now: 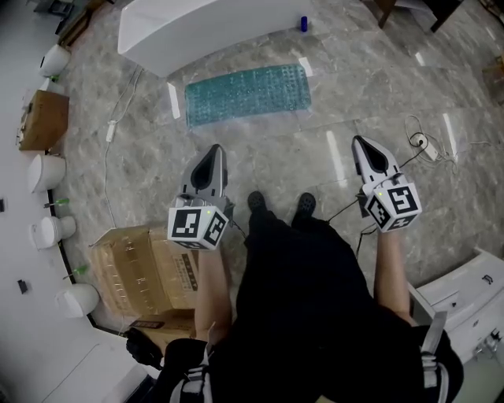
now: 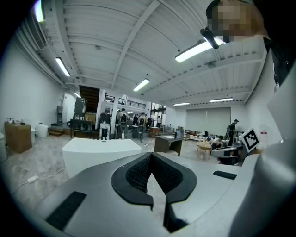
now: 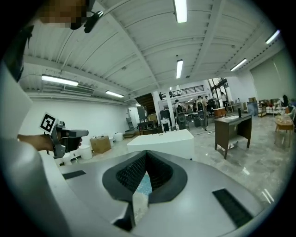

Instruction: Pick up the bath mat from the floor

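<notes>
Bath mat [image 1: 248, 93], teal and knobbly, lies flat on the grey marble floor [image 1: 378, 86], just in front of a long white bathtub [image 1: 197, 27]. A small blue bottle [image 1: 304, 24] stands by the tub, beyond the mat's far right corner. The person stands back from the mat, black shoes [image 1: 256, 201] pointing towards it, with a strip of bare floor between. Both arms are held out, one on either side of the feet, well clear of the mat.

The left tongs [image 1: 214, 151] hang over the floor short of the mat's left half. Their jaws are closed tip to tip, with nothing between them. The right tongs [image 1: 364, 143] hang off to the right of the mat, likewise closed and empty. In the right gripper view, a sliver of teal shows through the gap behind the tips.

A large cardboard box [image 1: 146, 268] sits on the floor at the person's left. A white power strip [image 1: 421, 142] with its cable lies on the floor to the right.
</notes>
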